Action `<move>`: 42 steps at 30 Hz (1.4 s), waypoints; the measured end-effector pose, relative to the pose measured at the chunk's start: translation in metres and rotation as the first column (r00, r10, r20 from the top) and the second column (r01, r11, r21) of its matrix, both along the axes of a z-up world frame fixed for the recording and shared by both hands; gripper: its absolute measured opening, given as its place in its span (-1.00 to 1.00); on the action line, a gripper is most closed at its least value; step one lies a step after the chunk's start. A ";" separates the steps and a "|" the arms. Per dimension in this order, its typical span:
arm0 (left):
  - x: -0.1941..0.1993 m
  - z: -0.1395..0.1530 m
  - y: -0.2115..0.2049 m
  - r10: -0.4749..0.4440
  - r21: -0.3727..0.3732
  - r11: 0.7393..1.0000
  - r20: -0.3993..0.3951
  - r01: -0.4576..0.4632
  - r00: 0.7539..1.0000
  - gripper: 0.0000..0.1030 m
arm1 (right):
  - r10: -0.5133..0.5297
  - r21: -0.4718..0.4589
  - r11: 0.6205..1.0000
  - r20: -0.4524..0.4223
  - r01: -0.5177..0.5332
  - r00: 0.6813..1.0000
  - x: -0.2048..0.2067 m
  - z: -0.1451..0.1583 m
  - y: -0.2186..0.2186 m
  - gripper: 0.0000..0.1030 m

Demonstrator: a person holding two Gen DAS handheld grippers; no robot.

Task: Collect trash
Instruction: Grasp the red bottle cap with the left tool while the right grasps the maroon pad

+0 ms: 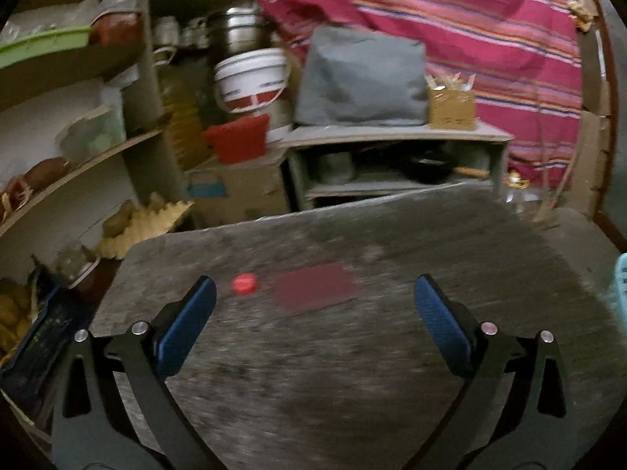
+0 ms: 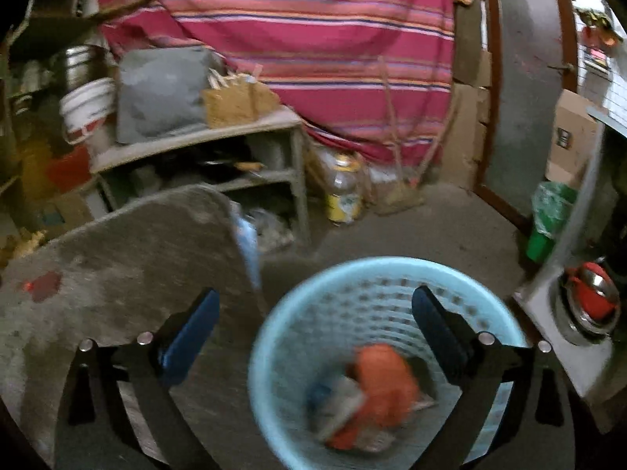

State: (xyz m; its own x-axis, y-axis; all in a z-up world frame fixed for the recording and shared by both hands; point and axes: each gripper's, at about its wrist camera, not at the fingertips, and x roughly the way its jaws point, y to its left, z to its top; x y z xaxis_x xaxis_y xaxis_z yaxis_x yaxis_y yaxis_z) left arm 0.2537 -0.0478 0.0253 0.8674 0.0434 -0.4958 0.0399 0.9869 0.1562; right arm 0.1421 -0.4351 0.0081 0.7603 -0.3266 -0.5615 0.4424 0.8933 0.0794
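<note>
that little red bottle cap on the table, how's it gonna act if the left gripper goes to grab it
The red cap looks small, flat and plastic, so probably very light and stiff. It lies low on the grey table, so the wide-open left gripper may nudge it into sliding rather than catch it. Set on edge it would likely roll; lying flat it should stay put.

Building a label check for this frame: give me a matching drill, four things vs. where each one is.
Things:
1. red bottle cap
2. orange wrapper
3. grey bag
4. dark red patch

Places:
A. inside the light blue basket
B. on the low shelf unit, beside a cardboard box
C. on the table, near the left gripper's left finger
D. on the table, between the open fingers in the left wrist view

Pairs: 1-C, 2-A, 3-B, 4-D
</note>
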 end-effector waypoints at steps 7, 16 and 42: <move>0.027 -0.021 0.046 0.052 -0.008 0.999 -0.053 -0.053 0.997 0.89 | 0.103 0.038 0.994 0.003 -0.103 0.995 0.054 -0.010 0.063 0.91; 0.074 -0.039 0.085 0.083 -0.013 0.996 -0.118 -0.085 0.990 0.74 | 0.200 0.084 0.977 -0.032 -0.196 0.979 0.120 -0.030 0.137 0.91; 0.109 -0.063 0.147 0.008 -0.092 0.995 -0.297 -0.037 0.955 -0.44 | 0.387 0.139 0.919 -0.135 -0.370 0.912 0.196 -0.053 0.289 0.91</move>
State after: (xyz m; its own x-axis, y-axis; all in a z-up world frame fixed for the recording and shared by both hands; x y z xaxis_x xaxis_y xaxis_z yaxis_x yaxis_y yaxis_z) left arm 0.3629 0.0996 -0.0372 0.6806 0.0010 -0.7326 0.0477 0.9978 0.0457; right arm 0.3382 -0.1463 -0.0444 0.7144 0.0376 -0.6987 0.0872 0.9860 0.1422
